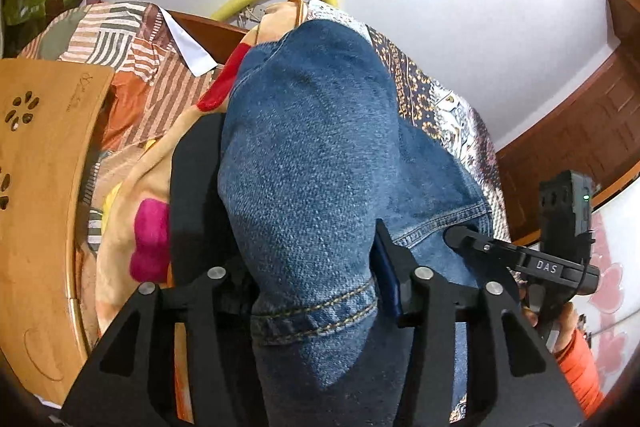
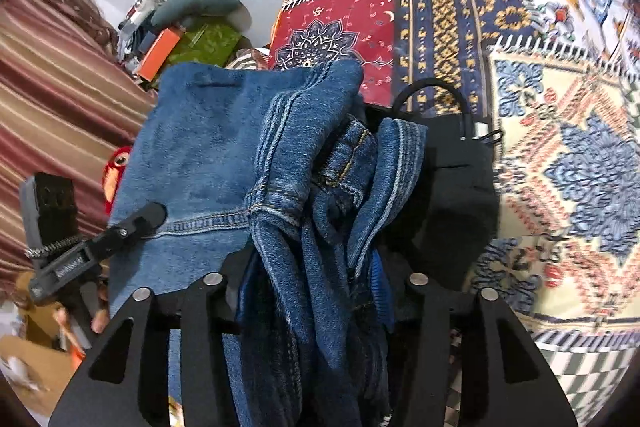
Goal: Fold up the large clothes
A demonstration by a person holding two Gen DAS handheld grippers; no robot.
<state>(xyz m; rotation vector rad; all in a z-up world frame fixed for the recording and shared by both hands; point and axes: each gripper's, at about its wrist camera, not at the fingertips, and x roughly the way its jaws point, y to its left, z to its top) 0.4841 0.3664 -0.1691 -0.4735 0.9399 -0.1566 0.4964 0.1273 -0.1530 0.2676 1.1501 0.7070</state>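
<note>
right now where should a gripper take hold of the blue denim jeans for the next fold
On the flat stitched hem edge of the blue denim jeans, coming in from the side. That edge lies smooth and thin, while the middle is bunched into thick folds, probably too bulky for a clean grip.

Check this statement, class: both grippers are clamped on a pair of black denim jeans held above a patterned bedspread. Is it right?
One thing is wrong: the jeans are blue denim, not black, as both wrist views show. The rest holds: the left gripper and right gripper are each shut on them above the patterned bedspread.
</note>
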